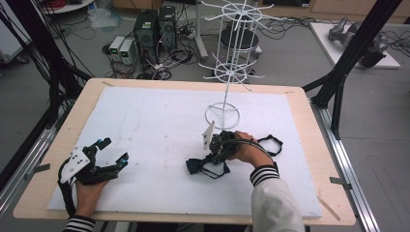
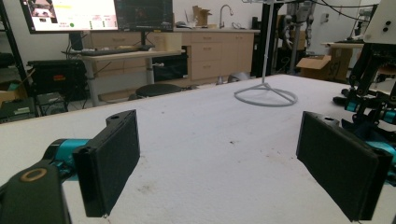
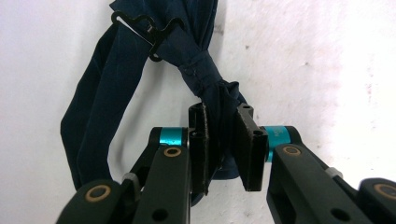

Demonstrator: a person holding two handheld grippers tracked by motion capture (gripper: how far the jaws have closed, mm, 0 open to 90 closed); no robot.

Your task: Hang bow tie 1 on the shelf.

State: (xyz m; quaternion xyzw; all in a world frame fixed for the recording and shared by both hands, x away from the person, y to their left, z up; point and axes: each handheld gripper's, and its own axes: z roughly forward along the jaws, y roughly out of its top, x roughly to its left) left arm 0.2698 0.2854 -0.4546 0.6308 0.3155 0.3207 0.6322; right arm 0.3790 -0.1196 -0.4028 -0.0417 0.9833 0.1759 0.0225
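Observation:
A dark navy bow tie (image 3: 198, 65) lies on the white board, its knot pinched between my right gripper's jaws; its strap (image 3: 93, 116) loops to the left and a black metal hook (image 3: 149, 28) sits at the top. From above, the bow tie (image 1: 195, 166) rests near the board's middle, and my right gripper (image 1: 212, 158) is shut on it. My left gripper (image 1: 114, 150) rests at the board's left side, wide open and holding nothing. In its own view the left gripper (image 2: 217, 154) has only bare board between its pads.
A white wire display stand (image 1: 227, 72) rises behind the right hand, its ring base (image 2: 265, 95) on the board (image 1: 145, 121). A second black strap (image 1: 271, 143) lies just right of the right hand. Black frame posts flank the wooden table.

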